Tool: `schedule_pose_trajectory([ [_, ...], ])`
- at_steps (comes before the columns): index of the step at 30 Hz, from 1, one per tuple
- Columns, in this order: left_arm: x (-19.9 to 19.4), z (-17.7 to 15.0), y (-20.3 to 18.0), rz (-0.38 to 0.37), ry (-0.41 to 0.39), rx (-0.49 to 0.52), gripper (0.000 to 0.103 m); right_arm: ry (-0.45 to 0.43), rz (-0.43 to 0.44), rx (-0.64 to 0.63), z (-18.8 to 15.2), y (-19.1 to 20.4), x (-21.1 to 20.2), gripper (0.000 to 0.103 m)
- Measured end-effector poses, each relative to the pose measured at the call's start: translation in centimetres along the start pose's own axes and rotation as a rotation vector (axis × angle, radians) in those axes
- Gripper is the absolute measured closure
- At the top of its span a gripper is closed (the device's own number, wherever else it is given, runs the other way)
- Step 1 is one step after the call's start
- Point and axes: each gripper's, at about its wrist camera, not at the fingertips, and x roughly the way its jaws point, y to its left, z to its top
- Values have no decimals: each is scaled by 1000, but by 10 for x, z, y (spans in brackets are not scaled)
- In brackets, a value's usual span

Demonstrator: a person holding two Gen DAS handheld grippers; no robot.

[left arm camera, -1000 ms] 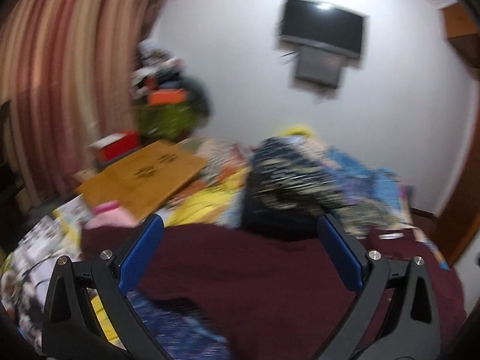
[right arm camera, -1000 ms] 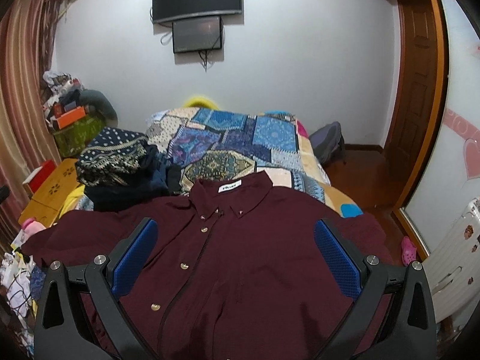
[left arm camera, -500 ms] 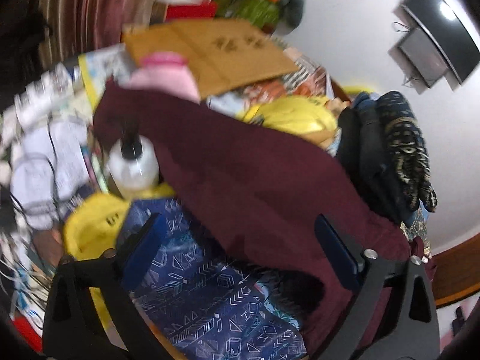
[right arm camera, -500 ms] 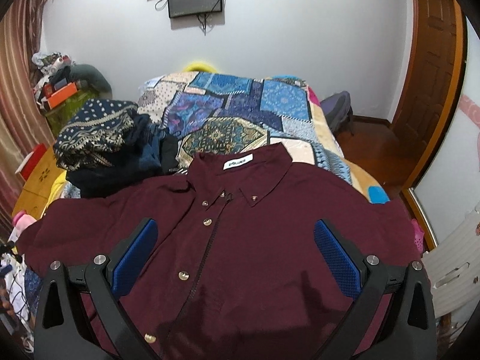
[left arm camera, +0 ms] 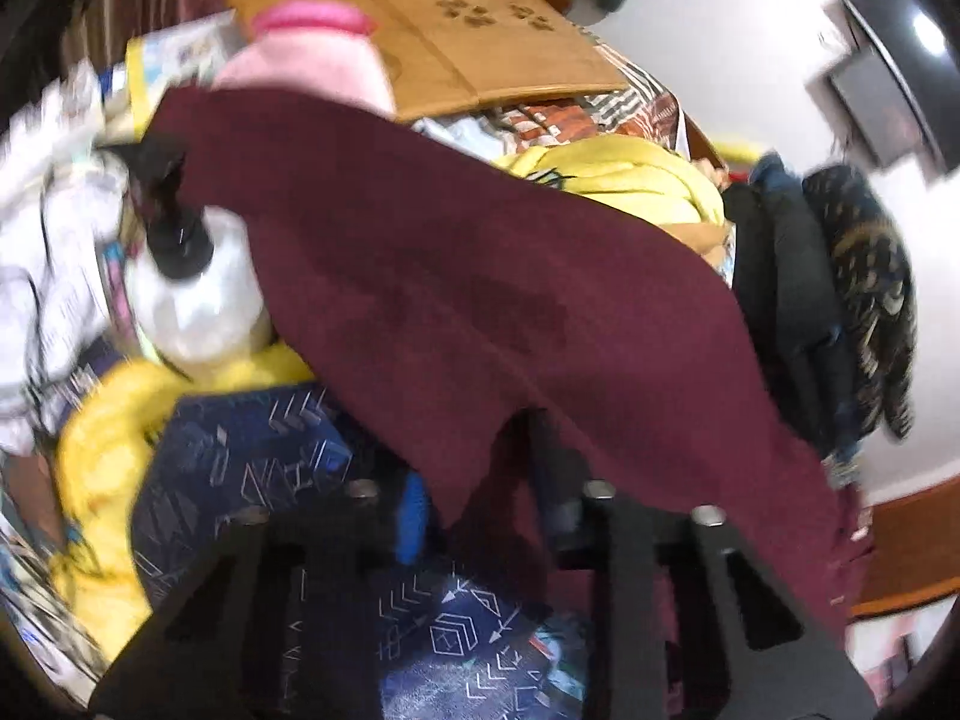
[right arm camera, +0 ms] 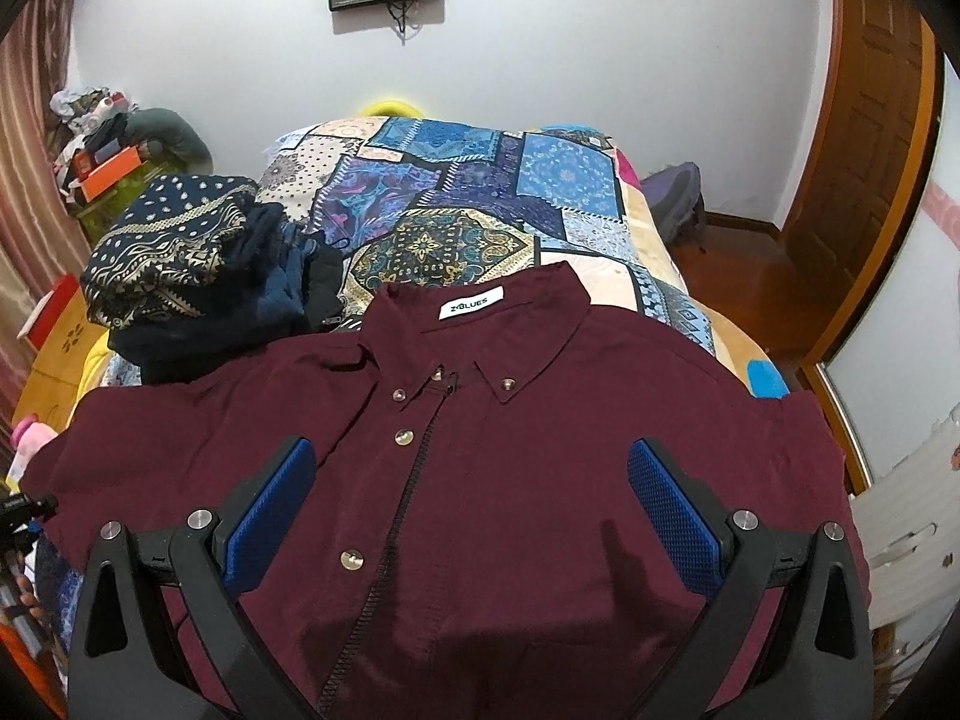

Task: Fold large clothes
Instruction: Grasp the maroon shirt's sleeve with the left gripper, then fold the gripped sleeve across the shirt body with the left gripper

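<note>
A maroon button-up shirt [right arm camera: 540, 480] lies face up on the bed, collar away from me, placket zipped and buttoned. My right gripper [right arm camera: 471, 510] hovers over its chest, jaws wide, nothing between them. In the left wrist view the shirt's left sleeve [left arm camera: 450, 270] stretches across clutter beside the bed. My left gripper [left arm camera: 486, 498] points down at the sleeve's lower edge and its jaws are closing. A corner of the maroon cloth hangs between them and drapes over the right finger. A thin dark gap still shows beside the blue left pad [left arm camera: 414, 516].
A stack of dark folded clothes [right arm camera: 198, 276] sits left of the collar on the patchwork bedspread [right arm camera: 468, 192]. Below the sleeve are a pump bottle [left arm camera: 192, 300], yellow cloth [left arm camera: 630, 174], blue patterned fabric [left arm camera: 252, 462] and a cardboard box [left arm camera: 456, 42]. A wooden door [right arm camera: 870, 150] stands right.
The left gripper swung down from facing the room to the sleeve edge and its jaws narrowed around the maroon cloth. The right gripper drifted slightly lower over the shirt, still wide.
</note>
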Motion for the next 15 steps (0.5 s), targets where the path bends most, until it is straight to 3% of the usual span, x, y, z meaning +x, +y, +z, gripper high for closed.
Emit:
schedule_pose_trajectory([
  [1,-3,-1,-10,33,-20,42,92,-1,2,5,0,-1,-1,0],
  [2,-8,-2,-22,70,-46,95,92,-2,5,9,-1,-3,-2,0],
  [6,-37,3,-59,84,-145,207,96,-28,4,24,-1,-8,-11,0],
  [10,-74,9,-102,27,-246,272,96,-65,-2,32,-3,-15,-24,0],
  [15,-117,-11,-160,-126,-318,382,99,-101,12,42,-8,-23,-37,0],
])
